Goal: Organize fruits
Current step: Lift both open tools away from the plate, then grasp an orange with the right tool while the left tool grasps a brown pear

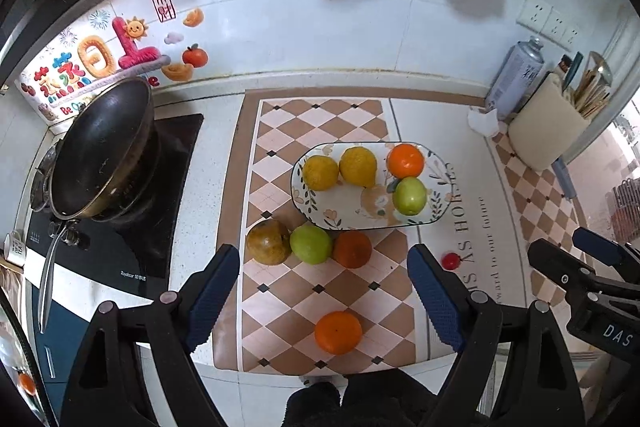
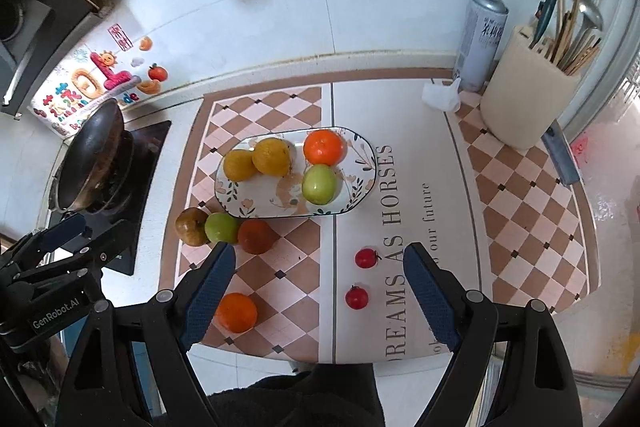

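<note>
An oval patterned plate (image 1: 344,217) (image 2: 256,205) holds two yellow fruits (image 1: 320,173), an orange (image 1: 405,160) and a green apple (image 1: 409,195). In front of it on the checked mat lie a brown pear (image 1: 268,241), a green apple (image 1: 311,244) and a dark orange (image 1: 352,249). A bright orange (image 1: 338,332) (image 2: 236,312) lies nearest. Two small red tomatoes (image 2: 367,258) (image 2: 357,297) lie to the right. My left gripper (image 1: 324,267) is open above the mat, empty. My right gripper (image 2: 318,259) is open and empty, above the tomatoes.
A black wok (image 1: 100,155) sits on the stove at left. A spray can (image 2: 482,35), a utensil holder (image 2: 528,95) and crumpled tissue (image 2: 442,95) stand at the back right. A knife (image 2: 560,159) lies beside the holder. The counter's front edge is close below.
</note>
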Tool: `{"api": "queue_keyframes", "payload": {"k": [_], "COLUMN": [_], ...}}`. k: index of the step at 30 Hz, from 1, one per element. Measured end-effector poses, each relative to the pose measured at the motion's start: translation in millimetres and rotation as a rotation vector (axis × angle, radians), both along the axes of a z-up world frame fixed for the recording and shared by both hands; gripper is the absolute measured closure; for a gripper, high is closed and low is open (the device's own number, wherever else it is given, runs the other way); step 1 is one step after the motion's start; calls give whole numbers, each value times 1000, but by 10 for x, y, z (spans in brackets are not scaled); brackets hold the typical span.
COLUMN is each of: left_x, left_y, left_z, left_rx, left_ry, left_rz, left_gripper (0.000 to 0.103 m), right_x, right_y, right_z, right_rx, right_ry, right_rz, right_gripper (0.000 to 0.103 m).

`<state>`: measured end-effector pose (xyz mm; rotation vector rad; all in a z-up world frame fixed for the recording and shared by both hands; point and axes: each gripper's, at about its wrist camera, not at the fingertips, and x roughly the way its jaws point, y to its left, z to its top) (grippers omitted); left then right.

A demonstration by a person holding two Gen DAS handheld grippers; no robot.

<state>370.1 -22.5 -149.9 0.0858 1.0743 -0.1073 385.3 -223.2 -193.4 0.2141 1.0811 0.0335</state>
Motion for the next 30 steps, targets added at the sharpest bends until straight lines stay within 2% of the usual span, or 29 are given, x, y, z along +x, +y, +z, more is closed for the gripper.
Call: {"api": "queue_keyframes", "payload": {"k": [7,12,14,15,16,19,22,25,27,30], "left_x": [-96,-11,26,49,63,85,101,101,91,97], "left_y": [-45,-36,-16,18,60,243,504,721,856,987], "left_z": [174,130,64,6,-50,-258,-521,-734,-862,-982], "left_rx": [2,31,86,120,147,231,278,307,314,315], "left_ry": [-49,-64,-82,-86,-92,-67,6,71,112,152], "left_rz": [-4,18,30,43,51,88,142,196,230,262], "left_gripper": [17,17,14,6,2,2,2,2,2,2], "right_x": [-108,-11,75,110,154,268,383,460,478,454], "right_y": [-5,-41,-5,22,79,310,677,1055,1258,1580], "right_z": [165,13,-193,-314,-482,-996,-1555,-2018,-2214,-2473], "right_rx": [12,90,138,157,174,230,270,271,251,176], "right_ry": [-36,5,52,79,119,244,376,475,515,556], "right_rz": [-7,-14,6,12,23,74,153,223,265,336], "right_gripper": [15,15,15,15,15,15,15,15,15,15]}}
